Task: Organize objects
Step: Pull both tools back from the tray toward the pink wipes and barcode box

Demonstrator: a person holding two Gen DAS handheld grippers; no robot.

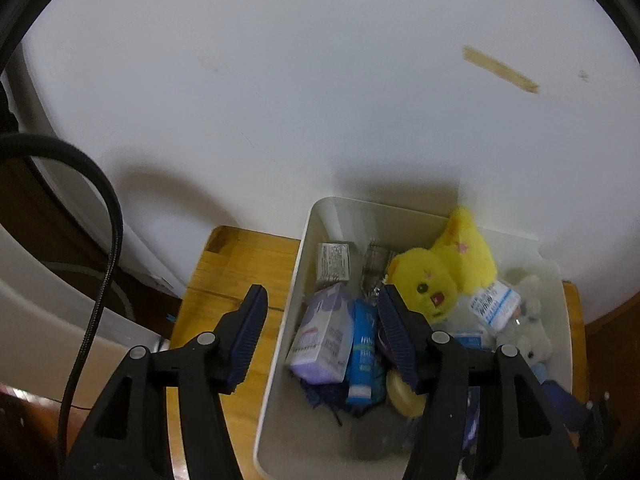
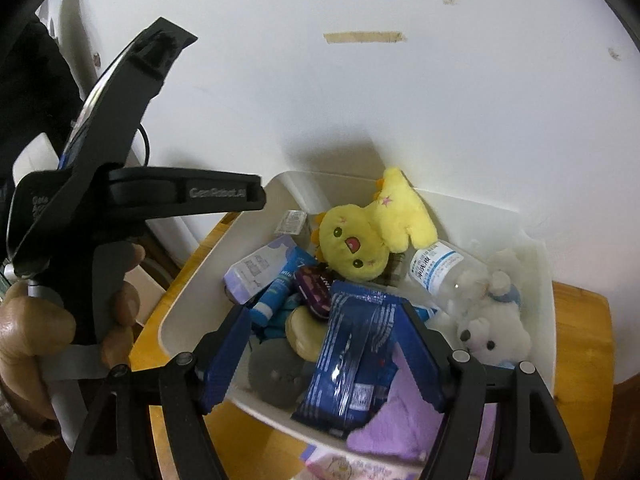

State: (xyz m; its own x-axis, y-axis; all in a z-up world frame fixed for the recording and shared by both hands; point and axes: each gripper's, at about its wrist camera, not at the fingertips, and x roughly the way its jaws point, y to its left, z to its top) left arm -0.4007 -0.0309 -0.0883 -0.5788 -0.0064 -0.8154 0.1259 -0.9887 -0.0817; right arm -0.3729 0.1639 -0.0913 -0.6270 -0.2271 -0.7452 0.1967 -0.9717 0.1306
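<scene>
Two hand-held claws hovered over a white rectangular plastic bin (image 2: 536, 264) crammed with small household items, which sat on a small wooden bench (image 1: 224, 264) against a white wall (image 1: 280, 80). The left claw (image 1: 324, 336) stood with its ribbed blue pads apart and nothing between them, straddling the bin's left wall, one pad outside over the wood and the other inside. In the right wrist view a person's hand (image 2: 44, 332) gripped that claw's black handle.

The right claw (image 2: 320, 356) also stood apart, its pads on either side of a dark blue foil-wrapped packet (image 2: 352, 356) but not visibly pressing it. The packet lay on top of the pile at the bin's near end, its long axis running roughly away from the claw and slightly tilted, so the pads faced its long sides. A lilac cloth (image 2: 404, 420) spilled over the near rim beside it.

Deeper in the bin lay a yellow plush chick (image 2: 360, 240), a white plush bear (image 2: 496, 332), a clear plastic bottle with a white and blue label (image 2: 440, 268), a pale purple carton (image 1: 324, 340) and a blue tube (image 1: 364, 352). The right claw appeared the nearer to the packet; any grasp would likely need only a short descent and a squeeze across its width.
</scene>
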